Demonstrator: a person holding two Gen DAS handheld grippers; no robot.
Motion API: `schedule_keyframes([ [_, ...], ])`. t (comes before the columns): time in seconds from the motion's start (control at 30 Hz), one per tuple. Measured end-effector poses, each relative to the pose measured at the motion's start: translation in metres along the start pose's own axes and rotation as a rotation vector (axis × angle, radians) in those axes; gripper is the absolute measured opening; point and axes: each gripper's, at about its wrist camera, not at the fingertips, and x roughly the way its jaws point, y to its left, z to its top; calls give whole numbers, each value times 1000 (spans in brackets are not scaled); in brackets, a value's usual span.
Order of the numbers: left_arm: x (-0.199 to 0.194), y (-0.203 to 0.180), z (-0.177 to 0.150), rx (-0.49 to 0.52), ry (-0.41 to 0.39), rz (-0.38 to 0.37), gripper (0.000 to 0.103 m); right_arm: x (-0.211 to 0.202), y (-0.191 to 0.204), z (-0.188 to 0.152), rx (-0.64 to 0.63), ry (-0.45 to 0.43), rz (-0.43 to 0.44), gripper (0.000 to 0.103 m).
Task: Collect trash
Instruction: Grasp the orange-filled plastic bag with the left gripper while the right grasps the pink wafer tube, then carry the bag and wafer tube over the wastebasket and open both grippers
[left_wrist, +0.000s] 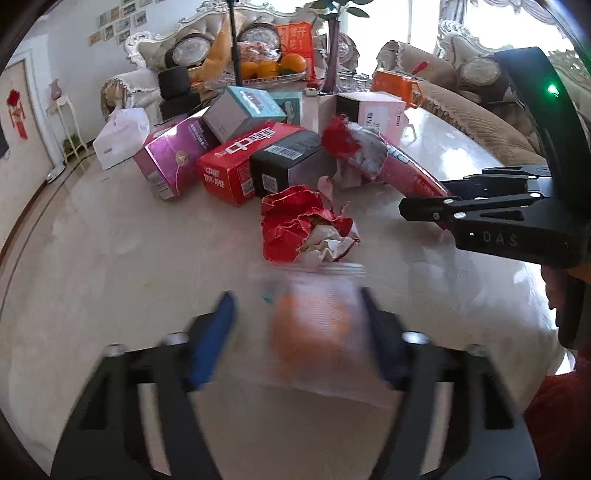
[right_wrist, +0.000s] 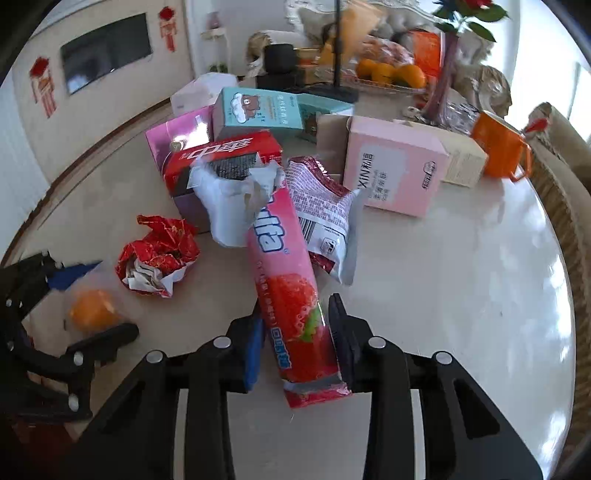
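My right gripper (right_wrist: 297, 332) is shut on a long pink strawberry wrapper (right_wrist: 286, 273), torn open at its far end; it also shows in the left wrist view (left_wrist: 402, 168). My left gripper (left_wrist: 295, 328) is open around a clear plastic bag with something orange inside (left_wrist: 321, 325), blurred; the bag touches the right finger. The bag also shows in the right wrist view (right_wrist: 92, 308). A crumpled red and white wrapper (left_wrist: 303, 225) lies on the table just beyond it, also seen in the right wrist view (right_wrist: 157, 254). A red and silver snack bag (right_wrist: 325, 210) lies under the pink wrapper.
Several boxes stand behind the trash on the round marble table (right_wrist: 461, 295): a magenta box (left_wrist: 173, 155), a red box (left_wrist: 240, 162), a black box (left_wrist: 288, 158), a teal box (right_wrist: 258, 110), a pink box (right_wrist: 395, 173). An orange cup (right_wrist: 502, 147), a vase and a fruit tray stand further back.
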Motion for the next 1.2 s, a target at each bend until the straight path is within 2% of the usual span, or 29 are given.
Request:
schedule_keyframes([
  [0.13,-4,8,-4,-35,-10,-43,52,-12,9,-11,1,-21,26,29],
  [0.3,-10,11,-7,-69,-16,-96,52,-36,7,-24,101,-81,94,29],
  [0.37,-17,10,-9,-69,-27,-101,52,-45,7,-30,139,-103,130,29],
  [0.53,-33,8,-13,-63,-48,-108,52,-71,14,-50,178,-148,153,29],
  [0.67,-58,4,-30,-56,-77,-124,52,-102,21,-82,227,-204,187,29],
  [0.8,-92,-7,-70,-26,-109,-165,52,-127,36,-132,280,-246,246,29],
  [0.97,-113,-33,-134,63,-59,-213,52,-141,60,-193,320,-214,296,29],
  [1.07,-103,-50,-178,104,11,-225,52,-128,77,-220,328,-143,292,29],
  [1.2,-62,-61,-222,67,115,-236,52,-84,93,-247,354,-7,227,29],
])
